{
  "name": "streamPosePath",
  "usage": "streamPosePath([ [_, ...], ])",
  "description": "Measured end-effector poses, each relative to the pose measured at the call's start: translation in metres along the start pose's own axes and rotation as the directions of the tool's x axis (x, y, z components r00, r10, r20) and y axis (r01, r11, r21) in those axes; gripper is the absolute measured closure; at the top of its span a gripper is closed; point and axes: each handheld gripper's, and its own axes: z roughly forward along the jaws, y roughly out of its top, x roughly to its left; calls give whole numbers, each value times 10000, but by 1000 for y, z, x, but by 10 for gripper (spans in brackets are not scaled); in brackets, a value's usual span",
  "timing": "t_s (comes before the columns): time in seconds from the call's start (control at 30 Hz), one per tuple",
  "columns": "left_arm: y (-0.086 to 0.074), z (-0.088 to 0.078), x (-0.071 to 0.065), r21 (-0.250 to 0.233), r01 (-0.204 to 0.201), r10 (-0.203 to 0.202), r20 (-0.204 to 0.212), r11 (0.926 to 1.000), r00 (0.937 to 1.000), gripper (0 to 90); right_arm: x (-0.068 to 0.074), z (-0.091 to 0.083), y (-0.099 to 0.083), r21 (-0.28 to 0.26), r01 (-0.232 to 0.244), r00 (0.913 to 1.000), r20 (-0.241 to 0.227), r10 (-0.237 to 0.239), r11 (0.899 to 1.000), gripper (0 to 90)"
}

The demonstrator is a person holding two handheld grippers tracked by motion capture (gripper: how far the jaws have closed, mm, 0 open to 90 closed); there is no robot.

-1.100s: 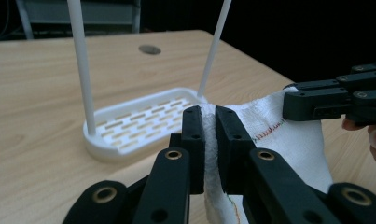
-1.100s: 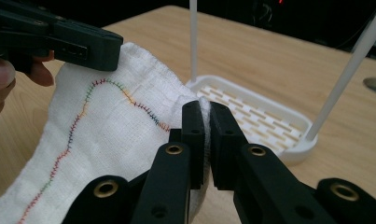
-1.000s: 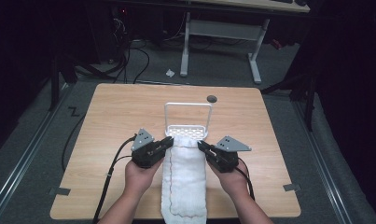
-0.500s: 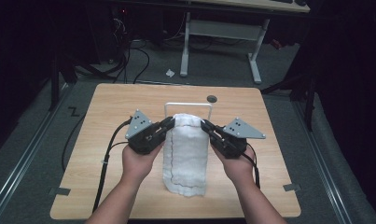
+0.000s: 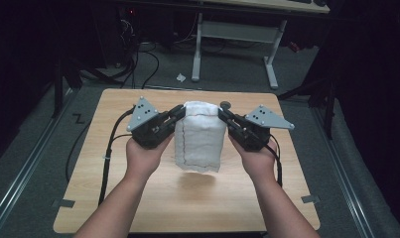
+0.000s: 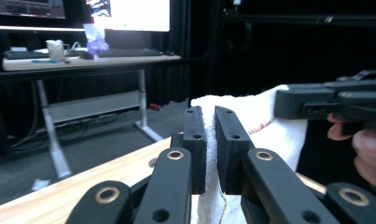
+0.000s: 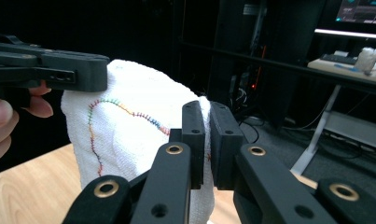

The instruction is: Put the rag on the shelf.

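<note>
White terry, folded double, hangs in the air above the middle of the wooden table (image 5: 138, 198) — the towel (image 5: 200, 141) is pinched at its two top corners and its lower edge floats clear of the wood, a soft shadow under it. The left gripper (image 5: 177, 114) clamps the towel's left top corner, jaws drawn nearly together on the cloth; in the left gripper view the fabric runs down between the two black jaws. The right gripper (image 5: 222, 115) grips the right top corner the same way. A line of coloured stitching (image 7: 125, 109) runs across the cloth. Beyond the table stands a desk (image 5: 232, 29) on grey legs.
</note>
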Motion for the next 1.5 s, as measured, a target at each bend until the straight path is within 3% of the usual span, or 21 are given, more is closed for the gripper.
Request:
streamPosePath([
  [0.23,20,8,3,-49,-303,302,-64,9995,9995,837,-5,1,13,-84,11,9999,160,-10,10000,862],
  [0.3,24,11,5,-67,-203,203,-53,9998,9998,837,-11,3,19,-59,20,9999,122,-20,10000,862],
  [0.53,41,32,15,-12,-566,565,-284,9984,9980,837,-27,14,32,-68,30,9989,466,-26,10000,862],
  [0.7,39,53,26,351,-894,912,-523,9954,9945,837,-40,28,32,86,-137,9974,710,131,9999,862],
  [0.83,38,65,38,602,-778,815,-613,9951,9948,837,-55,43,33,98,-489,9968,640,482,9988,863],
  [1.03,45,72,50,731,-1082,1133,-691,9914,9912,835,-64,60,41,389,-356,9967,739,326,9986,863],
  [1.17,51,79,58,670,-704,752,-712,9953,9946,836,-70,67,44,336,-632,9957,698,608,9974,863],
  [1.3,56,91,66,599,-715,770,-941,9956,9926,836,-80,75,48,58,-920,9941,589,915,9957,863],
  [1.5,52,112,77,918,-1030,1145,-1305,9904,9848,835,-95,92,48,329,-1090,9916,741,1063,9935,862],
])
